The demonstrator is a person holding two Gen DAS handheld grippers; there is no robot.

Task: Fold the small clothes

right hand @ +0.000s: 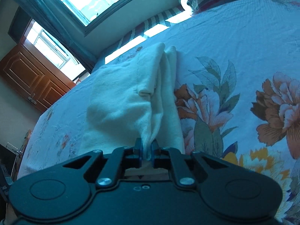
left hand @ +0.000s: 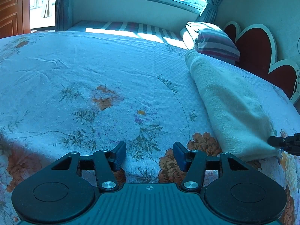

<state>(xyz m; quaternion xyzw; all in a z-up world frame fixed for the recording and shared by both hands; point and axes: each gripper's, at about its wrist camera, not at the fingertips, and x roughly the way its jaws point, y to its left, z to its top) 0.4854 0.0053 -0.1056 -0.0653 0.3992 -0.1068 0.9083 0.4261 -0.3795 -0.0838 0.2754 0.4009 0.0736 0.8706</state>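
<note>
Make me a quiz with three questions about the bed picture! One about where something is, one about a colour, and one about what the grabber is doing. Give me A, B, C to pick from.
1. Where does the white garment lie?
A. on the flowered bedspread
B. on the windowsill
C. on the floor

2. What colour are the heart shapes on the headboard?
A. green
B. yellow
C. red with a white rim

3. What is the right gripper doing?
A. it stands wide open over bare bedspread
B. it is shut on an edge of the white garment
C. it holds the striped pillow

Answers:
1 A: the garment stretches across the bedspread, near its right side in the left wrist view.
2 C: the hearts are red inside a white border.
3 B: bunched white cloth sits pinched between its blue pads, while the left gripper stands open with nothing between its fingers.
</note>
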